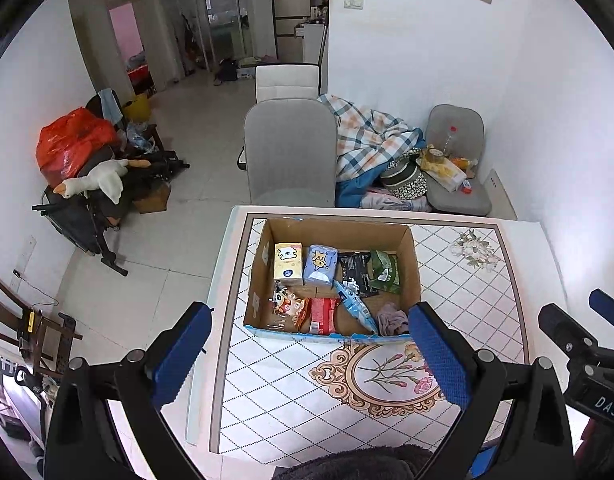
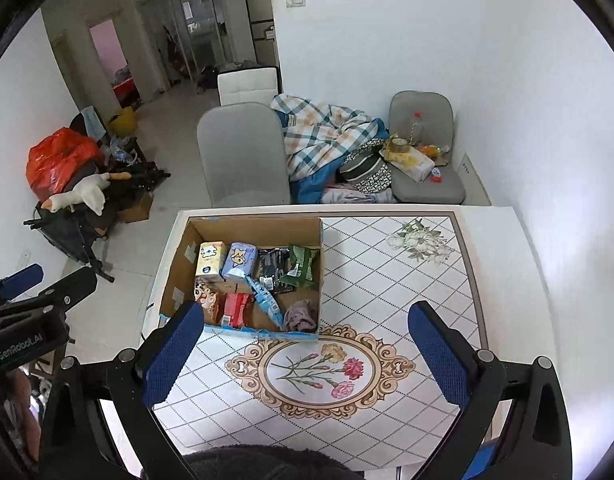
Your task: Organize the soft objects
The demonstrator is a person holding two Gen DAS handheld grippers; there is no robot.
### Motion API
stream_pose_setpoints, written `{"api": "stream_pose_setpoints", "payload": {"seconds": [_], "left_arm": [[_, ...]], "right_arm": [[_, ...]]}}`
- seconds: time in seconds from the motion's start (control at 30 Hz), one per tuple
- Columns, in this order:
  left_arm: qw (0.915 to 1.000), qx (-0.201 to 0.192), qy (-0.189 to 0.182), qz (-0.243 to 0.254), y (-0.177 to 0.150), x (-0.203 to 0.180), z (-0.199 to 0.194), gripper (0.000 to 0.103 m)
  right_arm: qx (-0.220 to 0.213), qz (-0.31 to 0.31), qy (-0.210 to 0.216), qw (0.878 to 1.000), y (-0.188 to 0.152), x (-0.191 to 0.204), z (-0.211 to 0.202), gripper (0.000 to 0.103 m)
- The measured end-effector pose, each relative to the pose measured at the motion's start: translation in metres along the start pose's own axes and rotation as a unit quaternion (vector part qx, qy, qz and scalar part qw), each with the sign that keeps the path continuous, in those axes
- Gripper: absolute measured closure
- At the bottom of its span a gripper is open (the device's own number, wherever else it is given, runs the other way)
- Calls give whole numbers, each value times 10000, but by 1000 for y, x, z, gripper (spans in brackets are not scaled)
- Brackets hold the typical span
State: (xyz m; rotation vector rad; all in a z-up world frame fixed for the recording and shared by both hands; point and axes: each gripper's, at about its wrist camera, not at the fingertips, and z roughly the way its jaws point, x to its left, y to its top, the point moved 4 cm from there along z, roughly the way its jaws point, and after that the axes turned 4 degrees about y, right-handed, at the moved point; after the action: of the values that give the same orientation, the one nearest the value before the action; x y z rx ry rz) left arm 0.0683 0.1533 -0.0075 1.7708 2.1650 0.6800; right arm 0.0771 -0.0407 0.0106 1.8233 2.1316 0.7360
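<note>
An open cardboard box (image 1: 414, 264) (image 2: 175, 276) stands on the far left part of the patterned table (image 1: 467, 320) (image 2: 387, 280). Inside lie a yellow tissue pack (image 1: 288, 263) (image 2: 211, 260), a blue tissue pack (image 1: 320, 265) (image 2: 239, 262), a black packet (image 1: 357, 272), a green packet (image 1: 385, 271) (image 2: 303, 266), a red packet (image 1: 323, 315) (image 2: 237, 310), a light blue wrapper (image 1: 357, 307) (image 2: 269, 304) and a crumpled mauve cloth (image 1: 391, 319) (image 2: 301, 315). My left gripper (image 1: 307, 340) hovers open above the box's near edge, empty. My right gripper (image 2: 307, 344) hangs open over the table's flower medallion, empty.
A grey chair (image 1: 291, 152) (image 2: 243, 156) stands behind the table. A plaid blanket (image 1: 367, 136) and a second cluttered chair (image 1: 459, 168) sit by the wall. A stroller with a plush goose (image 1: 99, 178) and a red bag (image 1: 73, 140) stands at the left.
</note>
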Motion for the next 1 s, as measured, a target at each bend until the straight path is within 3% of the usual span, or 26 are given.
{"api": "stream_pose_setpoints", "payload": {"seconds": [1.0], "left_arm": [[9999,100,73,-13,-9,-3,2,2]], "right_arm": [[-25,53,-172,9998,-9,-8,1,0]]}}
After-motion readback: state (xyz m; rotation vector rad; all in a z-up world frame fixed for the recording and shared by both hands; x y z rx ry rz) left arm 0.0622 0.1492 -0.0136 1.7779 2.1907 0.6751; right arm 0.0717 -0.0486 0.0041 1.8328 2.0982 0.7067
